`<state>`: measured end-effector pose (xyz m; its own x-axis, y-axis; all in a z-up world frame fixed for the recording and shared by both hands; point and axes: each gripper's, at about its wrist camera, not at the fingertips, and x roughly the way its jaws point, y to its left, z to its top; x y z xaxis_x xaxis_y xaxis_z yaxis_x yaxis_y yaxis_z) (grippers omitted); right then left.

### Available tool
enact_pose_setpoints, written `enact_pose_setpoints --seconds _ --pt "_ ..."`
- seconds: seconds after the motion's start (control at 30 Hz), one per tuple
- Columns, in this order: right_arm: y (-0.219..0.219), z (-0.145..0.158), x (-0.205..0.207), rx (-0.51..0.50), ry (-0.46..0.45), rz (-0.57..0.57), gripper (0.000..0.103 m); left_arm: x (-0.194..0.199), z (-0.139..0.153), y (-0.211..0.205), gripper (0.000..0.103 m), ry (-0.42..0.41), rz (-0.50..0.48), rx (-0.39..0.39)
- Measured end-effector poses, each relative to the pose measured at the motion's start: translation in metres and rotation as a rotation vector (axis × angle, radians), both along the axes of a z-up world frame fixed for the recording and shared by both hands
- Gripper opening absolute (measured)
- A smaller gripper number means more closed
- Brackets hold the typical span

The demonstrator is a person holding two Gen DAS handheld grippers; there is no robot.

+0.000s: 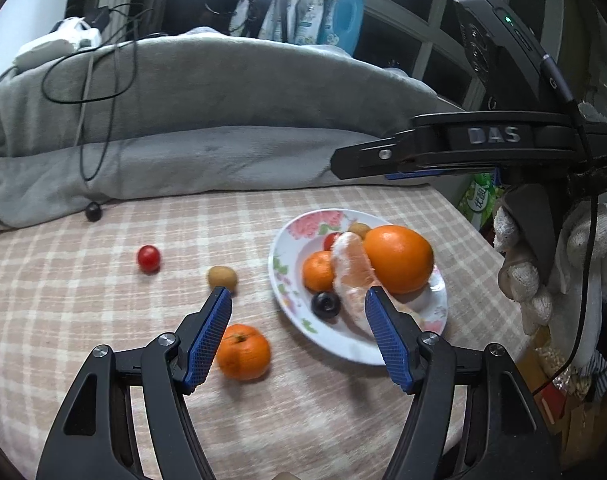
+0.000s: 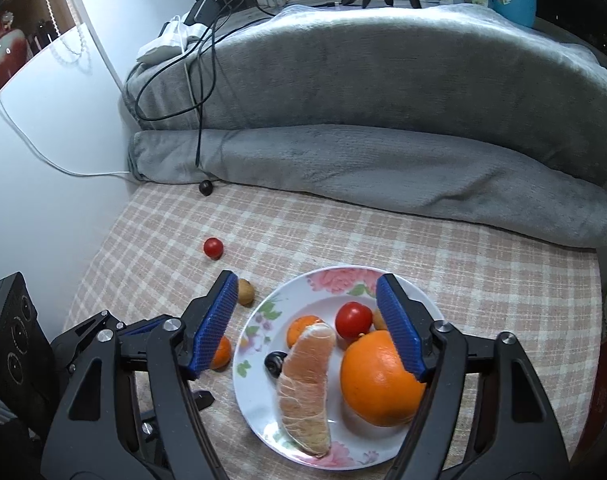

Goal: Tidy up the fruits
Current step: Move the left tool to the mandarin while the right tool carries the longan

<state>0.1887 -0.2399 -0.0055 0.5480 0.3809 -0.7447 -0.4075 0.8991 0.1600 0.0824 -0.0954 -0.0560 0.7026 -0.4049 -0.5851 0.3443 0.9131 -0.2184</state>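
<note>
Support surface: a flat top covered with a pink-and-cream checked cloth point(image 2: 383, 240).

Lying directly on the cloth:
- floral white plate point(image 2: 259, 396), near the right side
- folded grey blanket point(image 2: 383, 168), along the far edge
- small black ball point(image 2: 206, 187), just in front of the blanket
- cherry tomato point(image 1: 148, 258), well left of the plate
- small brown kiwi point(image 1: 221, 278), between tomato and plate
- mandarin point(image 1: 243, 351), nearest, just beside the plate's rim

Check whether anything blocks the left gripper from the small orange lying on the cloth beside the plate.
Nothing visible does. The left gripper is open and empty above the checked cloth, and the small orange lies just below its left finger, apart from the plate and the brown fruit.
</note>
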Motion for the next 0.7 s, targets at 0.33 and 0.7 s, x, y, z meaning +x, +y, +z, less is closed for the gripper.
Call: enact_pose_setpoints --seconds 0.33,0.7 --pt "0.020 0.005 0.002 0.018 -0.025 0.050 0.097 -0.004 -0.002 0.031 0.069 -0.001 0.061 -0.012" --pt "0.055 -0.002 0.017 -0.037 0.029 0.121 0.097 -0.007 -0.015 0.044 0.069 0.028 0.059 -0.023"
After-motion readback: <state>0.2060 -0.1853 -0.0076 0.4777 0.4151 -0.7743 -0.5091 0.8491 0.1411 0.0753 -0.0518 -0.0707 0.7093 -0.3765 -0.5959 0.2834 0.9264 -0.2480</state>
